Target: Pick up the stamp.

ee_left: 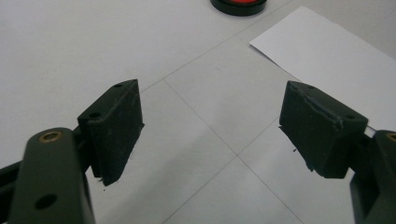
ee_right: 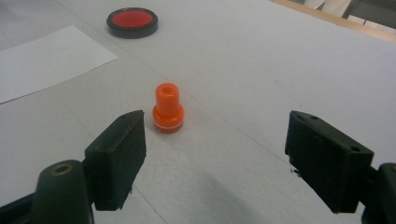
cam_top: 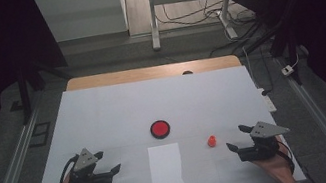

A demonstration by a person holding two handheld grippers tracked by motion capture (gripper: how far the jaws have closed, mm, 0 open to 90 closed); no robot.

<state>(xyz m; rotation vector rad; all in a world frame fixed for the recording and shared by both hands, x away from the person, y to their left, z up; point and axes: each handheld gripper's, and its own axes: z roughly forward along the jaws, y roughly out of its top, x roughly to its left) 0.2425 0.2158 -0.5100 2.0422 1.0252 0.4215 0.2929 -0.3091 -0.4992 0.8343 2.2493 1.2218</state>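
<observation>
White covering spreads over the table (cam_top: 103,112). Left of the paper sheet (cam_top: 166,167), the left tongs (cam_top: 105,163) rest released, empty. Beyond the sheet sits what looks like a red ink pad (cam_top: 160,129). Right of it stands the orange stamp (cam_top: 212,140); the right tongs (cam_top: 238,138), released, should approach level and pinch its narrow neck squarely.

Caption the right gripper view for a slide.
Open right gripper faces an upright orange stamp, with white paper and red ink pad beyond.

High view overlooks the table (cam_top: 103,112); gripper views skim it closely.
</observation>
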